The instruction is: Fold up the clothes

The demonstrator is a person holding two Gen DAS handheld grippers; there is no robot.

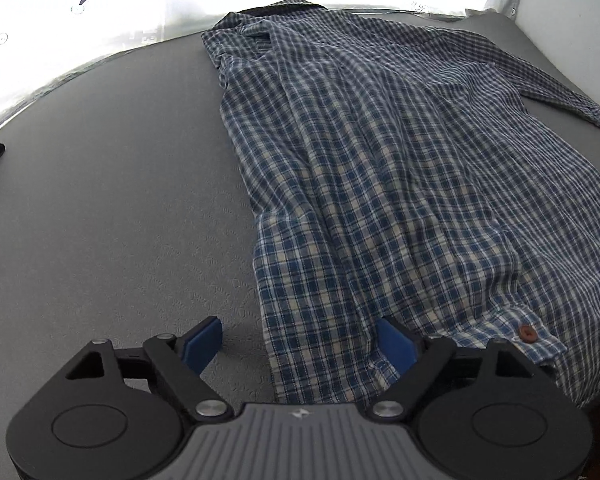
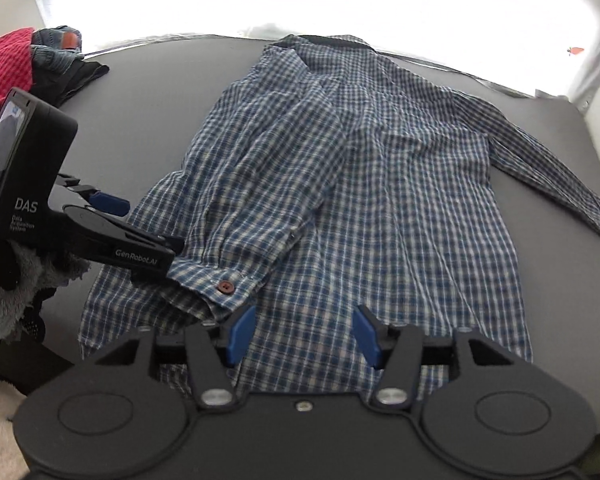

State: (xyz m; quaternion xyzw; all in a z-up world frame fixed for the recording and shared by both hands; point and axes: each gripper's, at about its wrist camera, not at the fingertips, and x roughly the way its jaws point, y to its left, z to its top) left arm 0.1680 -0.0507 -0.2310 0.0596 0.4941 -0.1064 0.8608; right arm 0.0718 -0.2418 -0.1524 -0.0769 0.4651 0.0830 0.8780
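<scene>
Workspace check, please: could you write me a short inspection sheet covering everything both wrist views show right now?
Surface: grey textured table, bare left of the garment.
Job's things: plaid shirt lying flat, left sleeve folded across its body, cuff button showing; other sleeve spread out.
Clutter: clothes pile at the far left corner.
Grippers: left tool open at the hem; right tool open above the hem.
Cables: nothing seen.
Surroundings: carrot-print white cloth behind.

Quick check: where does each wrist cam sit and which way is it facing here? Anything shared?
Left wrist: on the left gripper, low over the hem of the plaid shirt, facing its collar; own open fingers show.
Right wrist: on the right gripper, above the hem, facing the collar; own open fingers and the left gripper show.
Shared: the shirt, the brown cuff button and the grey table.
</scene>
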